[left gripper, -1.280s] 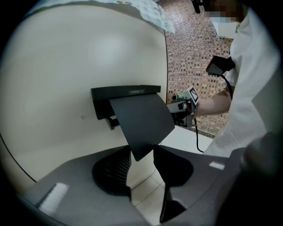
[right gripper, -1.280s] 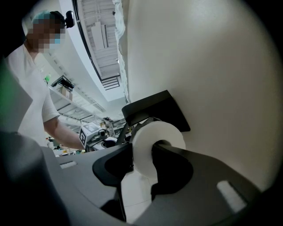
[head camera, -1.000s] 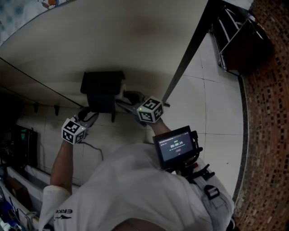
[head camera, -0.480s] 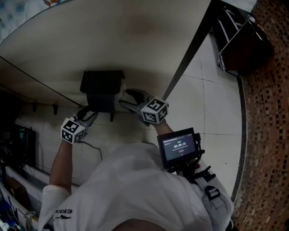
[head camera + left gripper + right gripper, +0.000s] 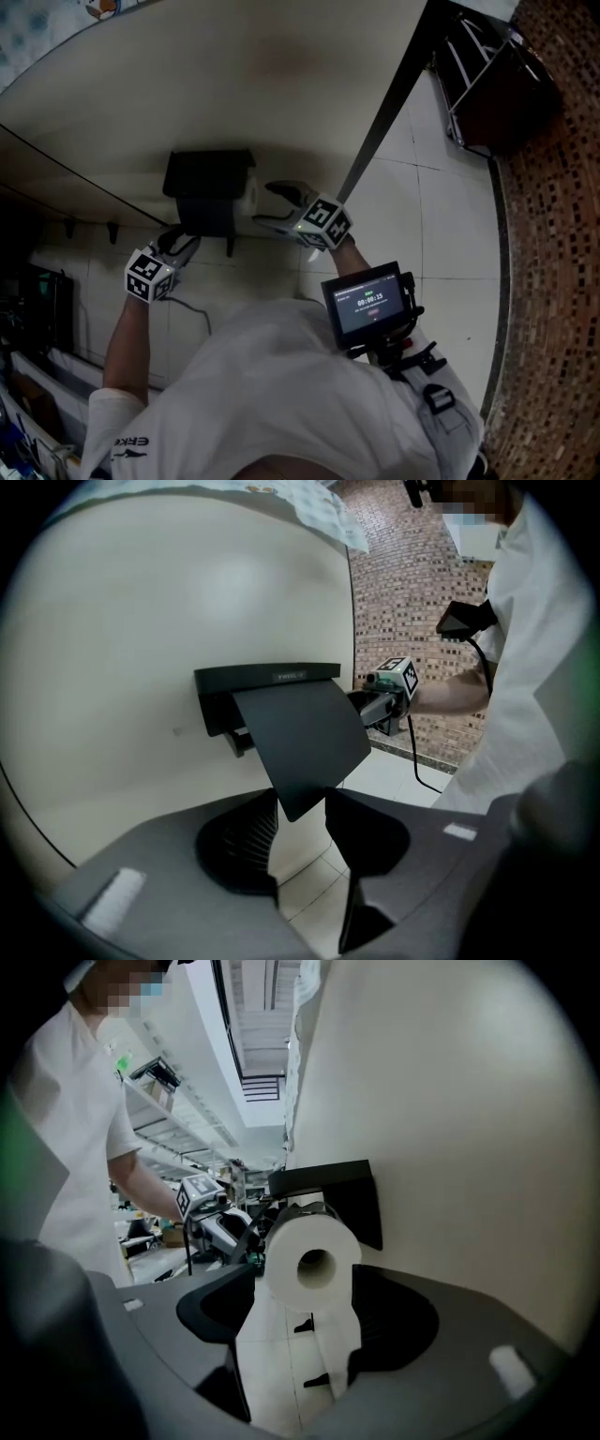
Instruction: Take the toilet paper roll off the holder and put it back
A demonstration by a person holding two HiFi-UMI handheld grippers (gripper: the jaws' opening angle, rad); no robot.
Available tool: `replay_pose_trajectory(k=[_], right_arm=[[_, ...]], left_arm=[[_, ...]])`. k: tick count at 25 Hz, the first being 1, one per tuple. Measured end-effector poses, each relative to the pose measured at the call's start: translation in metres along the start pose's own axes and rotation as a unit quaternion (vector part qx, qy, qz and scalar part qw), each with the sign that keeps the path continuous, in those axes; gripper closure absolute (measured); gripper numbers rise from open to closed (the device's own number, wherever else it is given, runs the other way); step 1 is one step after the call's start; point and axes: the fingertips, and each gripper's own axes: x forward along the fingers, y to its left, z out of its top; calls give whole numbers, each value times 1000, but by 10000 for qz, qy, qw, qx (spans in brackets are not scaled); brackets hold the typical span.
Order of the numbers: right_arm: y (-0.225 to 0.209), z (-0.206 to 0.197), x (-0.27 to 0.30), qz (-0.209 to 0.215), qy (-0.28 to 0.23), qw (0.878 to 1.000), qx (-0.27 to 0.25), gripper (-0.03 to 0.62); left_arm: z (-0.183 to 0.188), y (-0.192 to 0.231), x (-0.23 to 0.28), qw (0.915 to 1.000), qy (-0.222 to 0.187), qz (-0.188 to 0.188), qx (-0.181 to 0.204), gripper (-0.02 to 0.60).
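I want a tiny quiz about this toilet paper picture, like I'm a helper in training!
1. True or false: the round white toilet paper roll is at the black plastic wall holder, under its top shelf.
2. Which gripper holds up the holder's flat black flap? A left, B right.
3. Fill in: the jaws of the right gripper stand ____.
Key: 1 true. 2 A: the flap's corner sits between the jaws of the left gripper. 3 open: they have just been opening, with the roll between them but not squeezed.
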Motion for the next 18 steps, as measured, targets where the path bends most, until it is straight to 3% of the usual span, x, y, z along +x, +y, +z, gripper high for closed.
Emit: replay_pose_trajectory(k=[9, 18], right_arm=[[3, 4, 17, 167, 514, 9964, -655, 267], [5, 4, 55, 322, 597, 9947, -772, 280]], left_arm=[[-1, 0, -1, 10000, 17, 29, -2, 422], [-16, 18, 5, 10000, 8, 6, -69, 422]])
